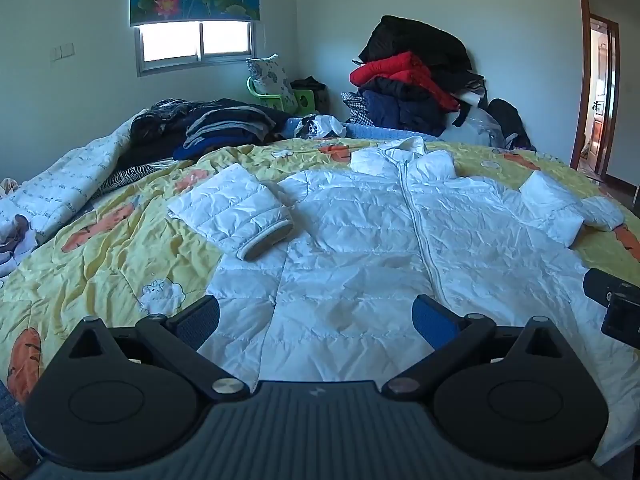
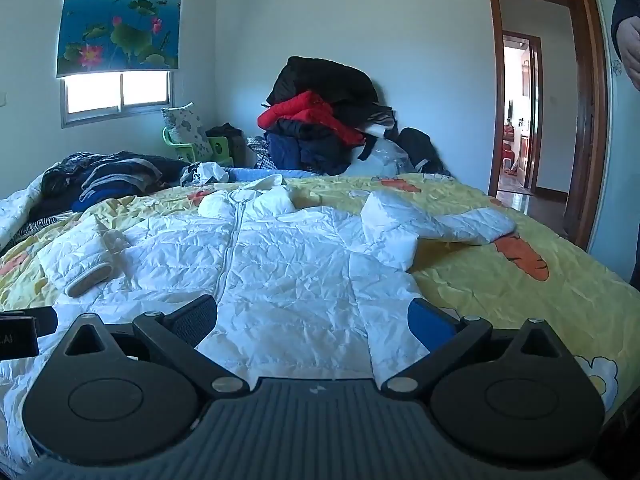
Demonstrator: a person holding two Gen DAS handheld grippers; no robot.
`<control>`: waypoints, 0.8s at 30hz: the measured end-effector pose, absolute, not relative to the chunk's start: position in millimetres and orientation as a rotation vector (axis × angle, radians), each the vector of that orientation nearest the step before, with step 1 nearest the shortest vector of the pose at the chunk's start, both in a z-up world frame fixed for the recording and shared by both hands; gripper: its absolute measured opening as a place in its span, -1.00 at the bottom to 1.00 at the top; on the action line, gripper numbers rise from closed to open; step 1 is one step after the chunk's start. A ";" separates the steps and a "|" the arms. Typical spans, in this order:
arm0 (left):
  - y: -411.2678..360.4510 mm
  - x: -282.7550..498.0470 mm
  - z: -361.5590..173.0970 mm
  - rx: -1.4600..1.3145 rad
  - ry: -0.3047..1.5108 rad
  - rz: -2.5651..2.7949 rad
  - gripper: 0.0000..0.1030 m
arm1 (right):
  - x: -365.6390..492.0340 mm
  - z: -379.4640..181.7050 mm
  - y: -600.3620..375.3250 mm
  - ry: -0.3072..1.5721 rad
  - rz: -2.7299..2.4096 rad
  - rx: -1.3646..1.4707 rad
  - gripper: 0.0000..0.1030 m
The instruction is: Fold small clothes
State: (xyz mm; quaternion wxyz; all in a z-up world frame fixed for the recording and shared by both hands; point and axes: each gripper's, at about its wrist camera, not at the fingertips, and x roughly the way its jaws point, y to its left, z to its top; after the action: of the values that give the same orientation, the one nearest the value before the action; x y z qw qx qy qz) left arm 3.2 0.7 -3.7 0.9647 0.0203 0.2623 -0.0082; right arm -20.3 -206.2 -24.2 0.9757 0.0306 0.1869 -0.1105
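Note:
A small white puffer jacket (image 1: 360, 240) (image 2: 280, 264) lies zipped and face up on a yellow cartoon quilt (image 1: 100, 264) (image 2: 520, 296), collar toward the far wall. Its left sleeve (image 1: 236, 212) is bent inward with the beige cuff toward me. The other sleeve (image 2: 424, 220) is folded back on itself at the right. My left gripper (image 1: 316, 320) hovers open over the jacket's hem, left of the zip, with nothing between its fingers. Just as wide open, my right gripper (image 2: 314, 320) hangs over the hem's right half. Each gripper shows at the edge of the other's view.
Dark folded clothes (image 1: 224, 124) lie at the bed's far left. A pile of black, red and navy coats (image 1: 416, 76) is stacked against the far wall. An open doorway (image 2: 532, 120) is at the right, with a person's hand (image 2: 630, 48) at the frame edge.

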 end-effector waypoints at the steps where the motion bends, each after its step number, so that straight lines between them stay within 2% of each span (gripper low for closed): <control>1: 0.7 3.2 -3.8 0.040 0.531 -0.016 1.00 | -20.5 -23.9 -206.8 0.378 -0.225 0.064 0.99; 24: -2.8 0.2 -0.2 0.033 0.523 -0.032 1.00 | -21.4 -21.2 -208.6 0.373 -0.218 0.070 0.99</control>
State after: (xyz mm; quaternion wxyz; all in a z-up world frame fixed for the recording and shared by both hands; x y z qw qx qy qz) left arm 0.2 -2.8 -0.2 0.9657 0.0163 0.2586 -0.0158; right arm -21.4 -208.6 -21.2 0.9762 0.0345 0.1850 -0.1081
